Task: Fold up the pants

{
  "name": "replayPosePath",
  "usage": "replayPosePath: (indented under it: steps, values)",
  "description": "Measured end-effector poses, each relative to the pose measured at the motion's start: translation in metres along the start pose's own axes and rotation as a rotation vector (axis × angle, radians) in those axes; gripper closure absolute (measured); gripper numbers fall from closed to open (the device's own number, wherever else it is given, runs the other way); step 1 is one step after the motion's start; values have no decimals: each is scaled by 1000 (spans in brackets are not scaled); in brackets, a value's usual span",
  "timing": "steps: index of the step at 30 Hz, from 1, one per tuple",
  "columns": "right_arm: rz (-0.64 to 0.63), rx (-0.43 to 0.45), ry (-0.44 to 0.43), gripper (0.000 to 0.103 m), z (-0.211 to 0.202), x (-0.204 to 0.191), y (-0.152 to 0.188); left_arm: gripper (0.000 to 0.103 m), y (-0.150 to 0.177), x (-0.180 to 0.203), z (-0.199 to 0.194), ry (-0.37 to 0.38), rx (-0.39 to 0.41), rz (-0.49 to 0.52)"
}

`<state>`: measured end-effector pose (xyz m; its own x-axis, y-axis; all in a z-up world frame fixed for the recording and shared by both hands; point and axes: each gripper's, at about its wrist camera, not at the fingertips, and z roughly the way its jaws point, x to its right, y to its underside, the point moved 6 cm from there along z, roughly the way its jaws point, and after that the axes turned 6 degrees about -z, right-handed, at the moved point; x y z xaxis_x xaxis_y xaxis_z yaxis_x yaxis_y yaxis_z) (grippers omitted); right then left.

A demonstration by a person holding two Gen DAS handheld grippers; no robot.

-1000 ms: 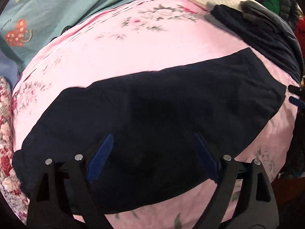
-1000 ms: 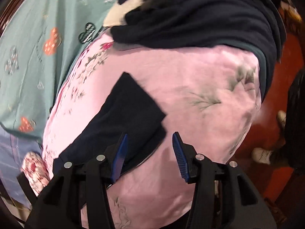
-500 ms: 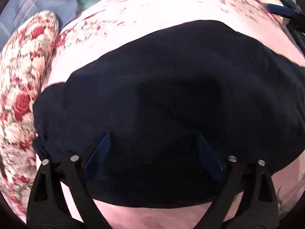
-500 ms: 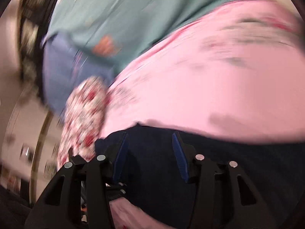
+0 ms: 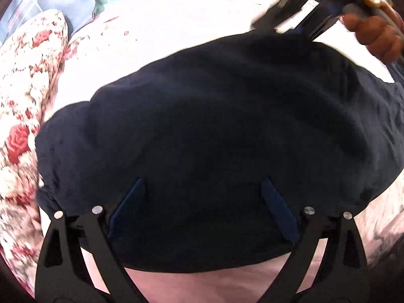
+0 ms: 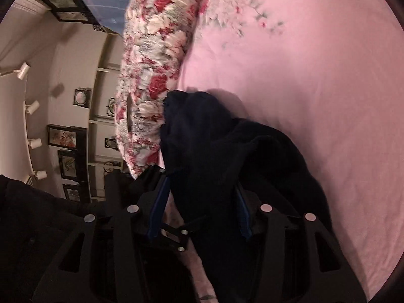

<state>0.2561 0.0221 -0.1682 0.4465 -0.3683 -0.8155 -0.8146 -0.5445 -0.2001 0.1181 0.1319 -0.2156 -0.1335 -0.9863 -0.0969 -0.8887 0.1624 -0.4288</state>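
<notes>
The dark navy pants (image 5: 214, 139) are spread over the pink floral bedsheet (image 5: 202, 7), filling the centre of the left wrist frame, with the left gripper (image 5: 203, 207) held wide apart above the lower fabric. At upper right the right gripper (image 5: 298, 22) is seen — in its own view, its jaws are parted with a raised bunch of cloth between them, beside the rose-patterned pillow (image 6: 156, 70) at upper centre; whether the cloth is pinched cannot be told.
</notes>
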Motion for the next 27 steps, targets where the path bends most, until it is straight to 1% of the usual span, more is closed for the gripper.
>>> replayPosePath:
  steps: [1,2,3,4,5,6,7,8,10,12,13,14,15,16,17,18,19,20,21,22,23,24,25,26,27]
  values:
    - [35,-9,100,49,5,16,-3,7,-2,-1,-1,-11,5,12]
    - [60,-14,151,49,6,25,-5,7,-4,-3,-2,-18,11,21]
    - [83,-12,146,49,7,31,-7,7,-7,-6,-3,-24,20,25]
    - [108,4,72,49,9,31,-10,7,-9,-8,-2,-25,23,25]
    - [121,6,2,46,13,27,-10,7,-10,-9,0,-25,20,21]
    - [136,-9,-70,41,18,24,-9,7,-11,-13,5,-26,12,21]
    - [148,-27,-123,39,23,21,-6,7,-11,-13,10,-26,4,24]
    - [163,-26,-134,38,29,23,-7,6,-11,-13,12,-20,11,21]
    - [186,30,-110,39,27,29,-19,4,-11,-15,13,-17,21,8]
    - [190,178,-123,40,-3,31,-37,4,-12,-19,14,-7,34,-30]
    - [206,210,-160,42,-13,32,-42,2,-13,-21,15,-2,30,-52]
    - [226,246,-198,45,-19,33,-46,2,-13,-23,17,4,24,-71]
    - [232,272,-187,47,-20,38,-47,2,-12,-24,18,12,19,-82]
    - [240,282,-178,51,-17,45,-44,2,-12,-24,19,8,15,-74]
    - [284,287,-165,58,-13,64,-37,2,-13,-24,20,5,8,-59]
    - [319,283,-158,73,-8,77,-33,2,-16,-24,17,-3,-2,-23]
    - [350,275,-155,94,-2,87,-31,2,-19,-25,14,-16,-6,5]
    - [365,246,-164,95,1,92,-29,2,-23,-29,9,-37,3,29]
    - [370,231,-162,92,-1,90,-28,2,-30,-36,-1,-66,40,46]
    - [364,227,-137,83,-8,85,-26,2,-36,-43,-7,-80,63,47]
    - [334,247,-93,65,-26,79,-25,2,-44,-57,-12,-102,85,36]
    - [308,283,-43,56,-46,77,-24,2,-48,-67,-12,-122,94,24]
    - [289,325,20,50,-67,74,-22,2,-52,-81,-10,-157,98,0]
    - [259,373,104,50,-93,68,-15,2,-53,-91,-6,-177,92,-21]
    - [218,430,152,50,-116,56,-8,2,-54,-106,2,-199,67,-59]
